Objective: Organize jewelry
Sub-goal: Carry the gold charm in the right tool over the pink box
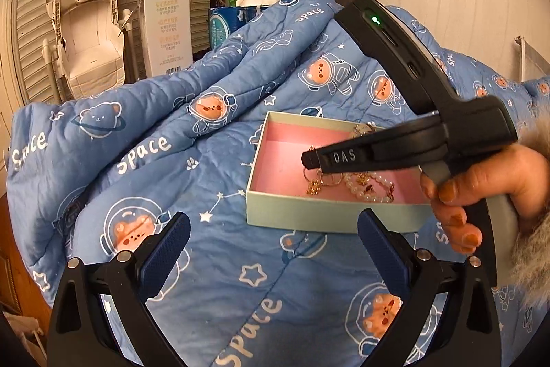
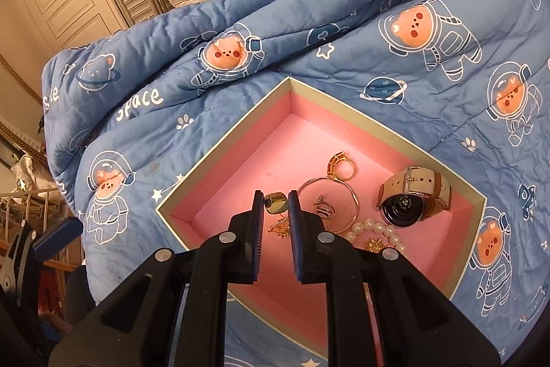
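A: Going left to right, what does the left claw [image 1: 273,241] do?

B: It hangs over the blue quilt [image 1: 144,160] with its jaws wide apart and nothing between them, at about seven o'clock from the pink-lined box [image 1: 330,212]. It probably waits its turn, out of the other tool's way.

A: And the box?

B: It sits open on the quilt, likely so pieces can be dropped in from above. Most of the jewelry is gathered toward its four o'clock side: a gold ring [image 2: 340,165], a thin bangle [image 2: 343,191], a string of pearls [image 2: 374,227] and a watch [image 2: 414,195] lying on its side.

A: The right claw [image 2: 276,202]?

B: It is clamped on a small dark gold-edged charm [image 2: 276,202] pinched at the very tips, pointing steeply down over the box floor at around six o'clock. That looks like a placing pose.
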